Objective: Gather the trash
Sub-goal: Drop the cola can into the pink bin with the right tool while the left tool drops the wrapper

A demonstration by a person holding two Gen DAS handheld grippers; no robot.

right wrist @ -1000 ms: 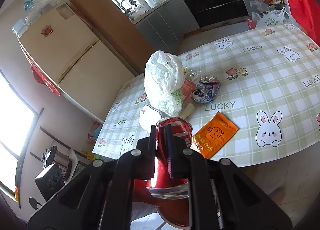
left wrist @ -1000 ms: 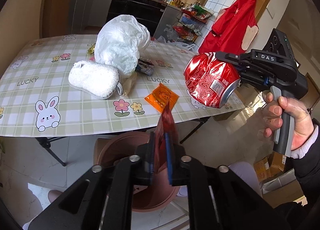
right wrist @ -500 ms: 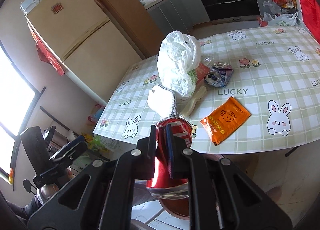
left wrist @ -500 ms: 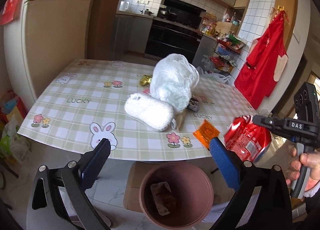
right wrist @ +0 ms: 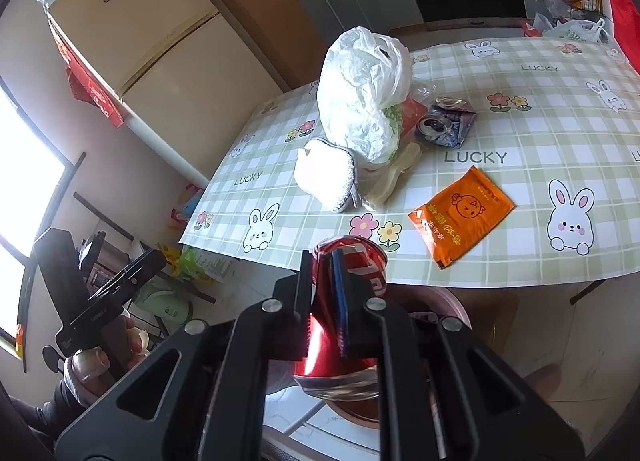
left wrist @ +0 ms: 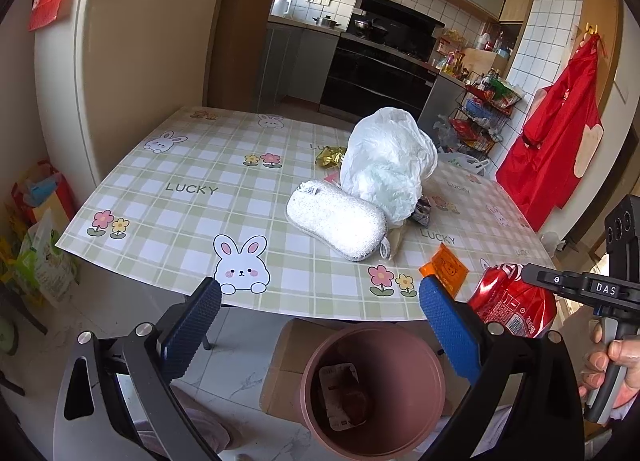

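**Crushed can over the bin, left fingers spread wide**

Right now the brown trash bin [left wrist: 372, 389] stands on the floor just in front of the near edge of the table [left wrist: 192, 189], and everything else sits relative to it. Above its rim the left gripper [left wrist: 320, 321] hangs with its blue-padded fingers [left wrist: 448, 329] spread wide apart and nothing between them. Inside the bin lies a flat wrapper [left wrist: 340, 389], resting on the bottom.

To the right of the bin and above its rim, the right gripper [right wrist: 324, 293] is clamped on a crushed red can [right wrist: 348, 301]; its fingers squeeze the can's dented wall, and the silver end of the can points down toward the pink-brown rim showing beneath it in the right wrist view.

Beyond the bin, on the checked tablecloth, an orange sachet [right wrist: 460, 217] lies flat closest to the table edge. Farther back a white scrubbing sponge [left wrist: 336, 221] rests against a bulging white plastic bag [left wrist: 388, 165]. On the far side of the bag from the bin a gold foil wrapper [left wrist: 330, 156] peeks out, and to the bag's right lies a flattened blue can [right wrist: 444, 127].
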